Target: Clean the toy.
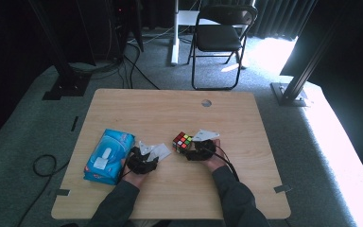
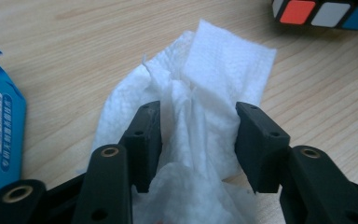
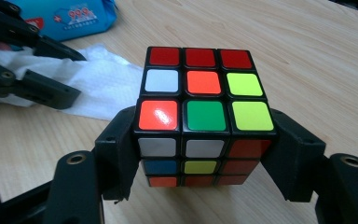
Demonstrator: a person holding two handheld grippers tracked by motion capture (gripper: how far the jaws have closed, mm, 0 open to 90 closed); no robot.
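High view: a wooden table (image 1: 137,111) is being shown, with a blue wet-wipe pack (image 1: 108,156) lying near its left edge. The left gripper (image 1: 152,152) is being held just right of the pack, over a white tissue (image 1: 161,151). The right gripper (image 1: 185,147) is being held at a Rubik's cube (image 1: 182,141) near the table's middle. A folding chair (image 1: 220,35) is standing beyond the table.

Left gripper view: the left gripper (image 2: 198,137) is being shown with its jaws partly apart. The crumpled tissue (image 2: 200,88) is lying between them on the table; the fabric is brushing both inner faces, but no squeeze is being shown. A corner of the cube (image 2: 324,13) is being seen at the upper right, the pack (image 2: 0,121) at the left.

Right gripper view: the right gripper (image 3: 200,149) is being closed on the cube (image 3: 200,107), one jaw being pressed against each opposite side. The tissue (image 3: 98,81) is lying to the left behind it.
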